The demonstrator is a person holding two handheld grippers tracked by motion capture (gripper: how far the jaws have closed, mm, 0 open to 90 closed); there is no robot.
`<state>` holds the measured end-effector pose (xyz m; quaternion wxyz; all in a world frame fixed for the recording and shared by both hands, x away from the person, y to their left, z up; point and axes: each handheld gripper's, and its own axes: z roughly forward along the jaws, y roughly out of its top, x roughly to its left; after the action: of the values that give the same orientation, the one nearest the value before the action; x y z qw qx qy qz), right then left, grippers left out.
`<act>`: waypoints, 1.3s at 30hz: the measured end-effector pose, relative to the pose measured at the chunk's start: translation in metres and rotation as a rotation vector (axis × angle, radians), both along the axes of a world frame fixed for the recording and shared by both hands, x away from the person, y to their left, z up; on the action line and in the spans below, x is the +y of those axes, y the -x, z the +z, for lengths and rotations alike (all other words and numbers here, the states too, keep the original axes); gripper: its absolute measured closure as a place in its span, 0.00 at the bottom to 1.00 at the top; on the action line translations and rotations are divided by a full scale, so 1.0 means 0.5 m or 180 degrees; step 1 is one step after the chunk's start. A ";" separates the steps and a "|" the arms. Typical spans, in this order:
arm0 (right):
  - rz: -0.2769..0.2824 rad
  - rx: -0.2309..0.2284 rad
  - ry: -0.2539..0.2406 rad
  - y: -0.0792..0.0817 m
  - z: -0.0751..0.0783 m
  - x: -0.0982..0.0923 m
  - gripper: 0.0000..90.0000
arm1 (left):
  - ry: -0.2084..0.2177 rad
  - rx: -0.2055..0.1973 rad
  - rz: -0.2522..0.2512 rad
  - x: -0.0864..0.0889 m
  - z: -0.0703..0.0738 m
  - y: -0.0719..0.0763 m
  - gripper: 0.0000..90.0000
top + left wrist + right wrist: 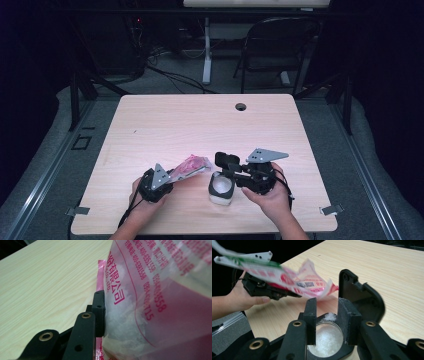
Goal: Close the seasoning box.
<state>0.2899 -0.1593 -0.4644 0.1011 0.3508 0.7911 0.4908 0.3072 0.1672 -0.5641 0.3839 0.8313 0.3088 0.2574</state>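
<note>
A pink and clear plastic bag (pixel 191 166) of white granules hangs tilted over the table, its mouth toward a white jar (pixel 221 192). My left gripper (pixel 172 176) is shut on the bag; in the left gripper view one black finger (pixel 98 310) presses the bag (pixel 150 302), which hides the other finger. My right gripper (pixel 234 176) is shut on the jar's neck. In the right gripper view the jaws (pixel 328 312) stand either side of the open jar (pixel 328 340), which holds white granules. Its black flip lid (pixel 362 300) stands open. The bag (pixel 307 285) hovers just beyond.
The light wooden table (pixel 200 120) has a round cable hole (pixel 241 106) near its far edge. A black folding chair (pixel 280 45) and cables stand on the floor behind it. Both hands work near the table's front edge.
</note>
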 end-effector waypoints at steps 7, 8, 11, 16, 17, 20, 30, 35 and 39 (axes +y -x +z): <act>-0.0108 0.0003 -0.0001 0.000 0.008 -0.030 0.77 | 0.0161 0.0071 0.0268 0.041 0.013 -0.012 0.82; -0.0113 -0.0005 0.0026 -0.001 0.009 -0.034 0.77 | 0.0165 0.0080 0.0306 0.047 0.014 -0.014 0.82; -0.0164 -0.0005 0.0028 -0.002 0.009 -0.045 0.77 | 0.0209 0.0096 0.0440 0.063 0.017 -0.017 0.82; -0.0231 0.0002 0.0040 -0.006 0.006 -0.060 0.76 | 0.0242 0.0070 0.0677 0.083 0.019 -0.022 0.82; -0.0249 0.0001 0.0041 -0.007 0.006 -0.061 0.76 | 0.0238 0.0069 0.0726 0.086 0.020 -0.022 0.82; -0.0294 0.0000 0.0067 -0.010 0.004 -0.068 0.75 | 0.0196 0.0000 0.0862 0.095 0.022 -0.021 0.82; -0.0523 0.0011 0.0080 -0.029 0.002 -0.083 0.64 | -0.0111 -0.0118 0.1336 0.119 0.015 -0.026 0.82; -0.0554 -0.0011 0.0173 -0.047 -0.002 -0.074 0.61 | -0.0301 -0.0096 0.1291 0.113 0.002 -0.028 0.81; -0.0527 -0.0006 0.0201 -0.062 -0.002 -0.066 0.63 | -0.0397 -0.0047 0.1208 0.105 -0.008 -0.029 0.79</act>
<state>0.3208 -0.1924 -0.4652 0.1530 0.4112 0.7744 0.4559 0.3219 0.2199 -0.5681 0.2785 0.7784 0.4406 0.3498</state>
